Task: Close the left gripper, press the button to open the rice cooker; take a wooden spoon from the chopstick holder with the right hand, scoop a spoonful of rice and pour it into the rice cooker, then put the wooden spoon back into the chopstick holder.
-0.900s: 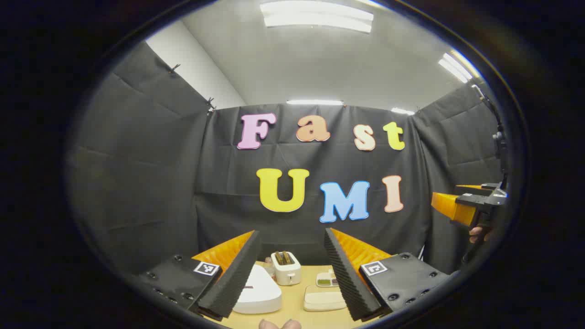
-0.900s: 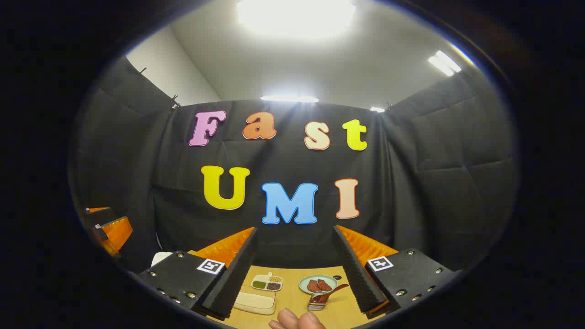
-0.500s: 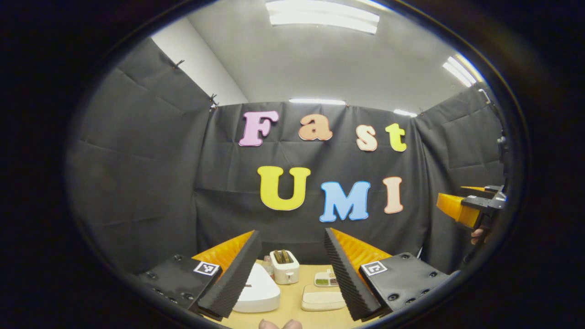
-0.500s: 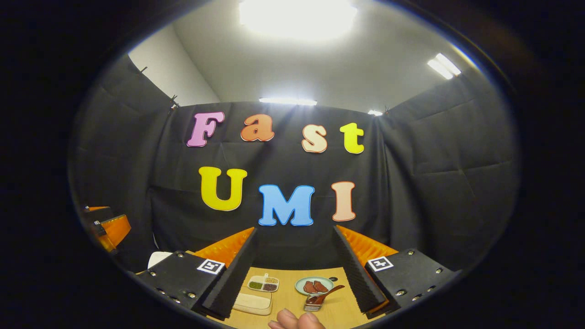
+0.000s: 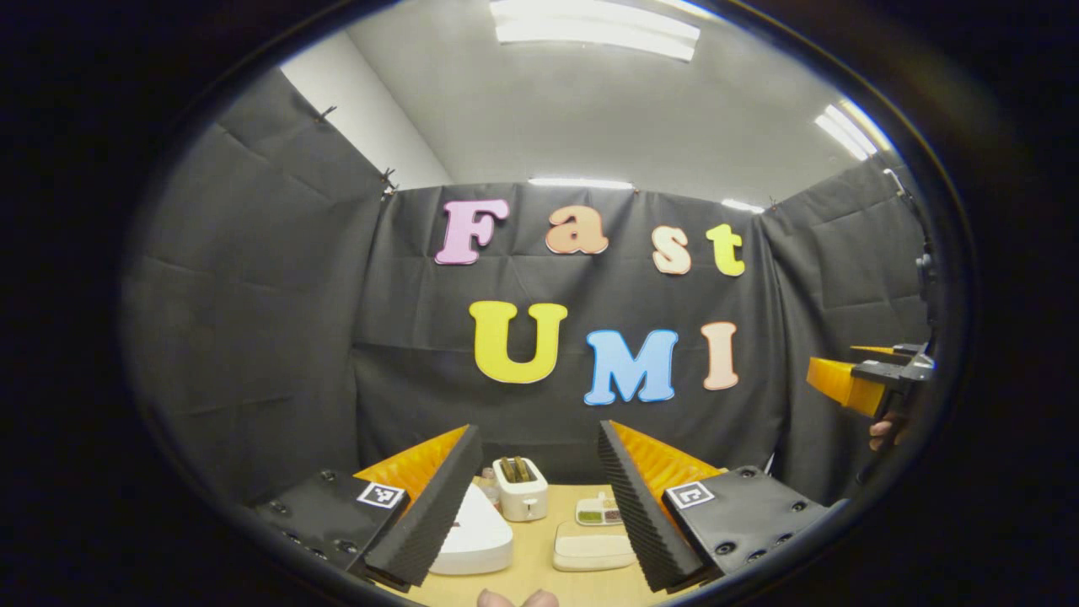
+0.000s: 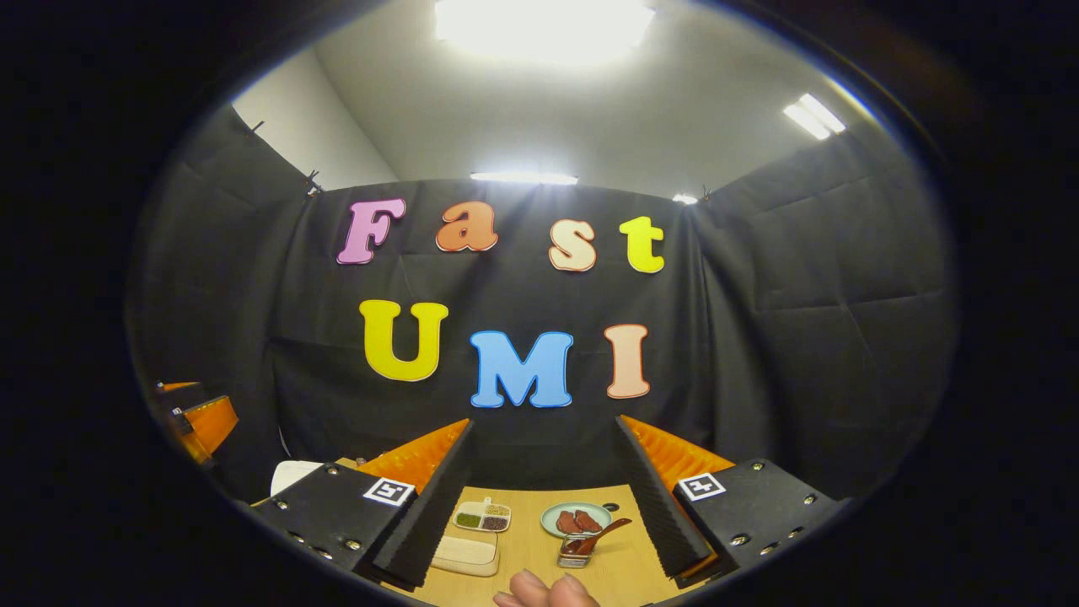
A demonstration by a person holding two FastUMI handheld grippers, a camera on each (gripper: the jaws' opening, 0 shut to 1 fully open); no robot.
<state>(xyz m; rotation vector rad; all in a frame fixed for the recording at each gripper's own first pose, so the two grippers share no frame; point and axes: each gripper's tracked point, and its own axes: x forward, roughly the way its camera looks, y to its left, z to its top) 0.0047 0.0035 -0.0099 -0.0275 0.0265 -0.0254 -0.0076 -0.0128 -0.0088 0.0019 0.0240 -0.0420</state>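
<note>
Left gripper: hovering high, jaws spread, nothing between them.
Right gripper: hovering high, jaws spread, holding nothing.
Cooker: sitting lid down on the table, just inside the left jaw of the left gripper.
Spoon: resting in a holder ahead between the right gripper's jaws.
Progress: looking unstarted; jaw closing, button press, scoop, pour, return all remaining.

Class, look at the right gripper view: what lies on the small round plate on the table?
The round plate holds reddish-brown pieces of food. In front of it, a wooden spoon rests in a small holder; the holder's inside is too small to see.
</note>
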